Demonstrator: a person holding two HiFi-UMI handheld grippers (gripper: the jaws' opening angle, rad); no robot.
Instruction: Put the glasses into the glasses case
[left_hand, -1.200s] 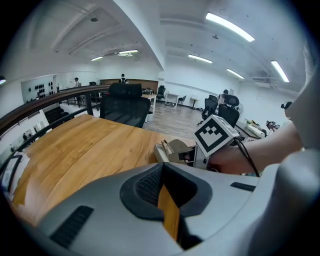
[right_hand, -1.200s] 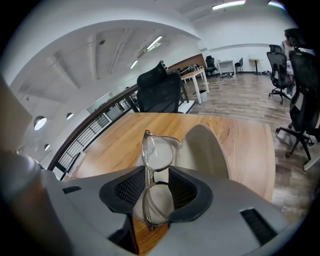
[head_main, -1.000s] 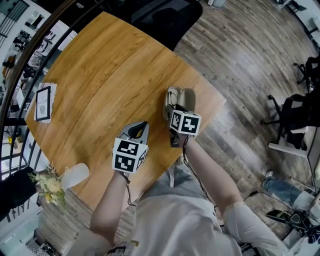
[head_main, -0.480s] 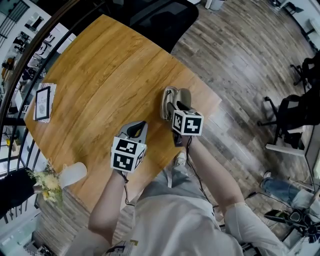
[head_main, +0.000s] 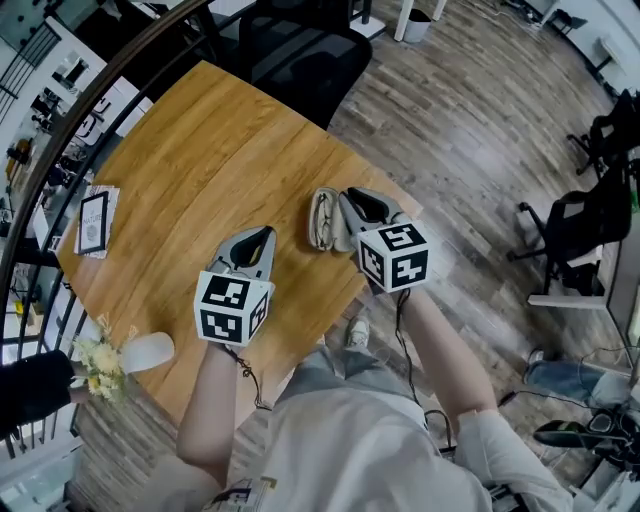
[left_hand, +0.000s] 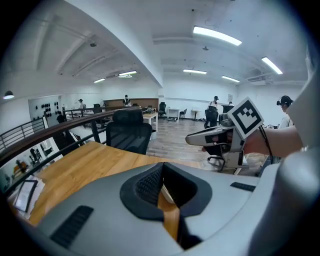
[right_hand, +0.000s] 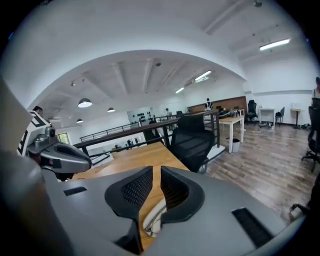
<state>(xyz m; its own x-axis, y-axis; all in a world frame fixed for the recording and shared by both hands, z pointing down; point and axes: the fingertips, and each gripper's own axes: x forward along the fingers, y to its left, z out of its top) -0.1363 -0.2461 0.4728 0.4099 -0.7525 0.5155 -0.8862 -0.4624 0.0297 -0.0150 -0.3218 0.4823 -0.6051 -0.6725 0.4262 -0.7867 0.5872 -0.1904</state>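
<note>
So the beige-grey oval glasses case (head_main: 322, 218) is lying flat on the light wooden tabletop (head_main: 190, 170), about dead centre of the head view and close to the tabletop's right-hand edge. Honestly can't make out the glasses themselves in any view, and can't tell if the case is open or closed.

The right hand-held gripper (head_main: 350, 200) sits just to the right of the case, its tip right beside the case's upper end. In its own view the jaws are only a thin slit apart, with nothing pinched between them. The left hand-held gripper (head_main: 262, 233) is over bare wood further left, clear of the case. Its jaws are drawn together at the tips and it's empty too.

Further out, there's a black office chair (head_main: 300, 50) past the tabletop's far edge at the top of the frame. A small framed card (head_main: 93, 222) sits at the left edge, and a white vase with dried flowers (head_main: 125, 357) sits lower left. Grey-brown plank floor (head_main: 480, 120) fills the right side.
</note>
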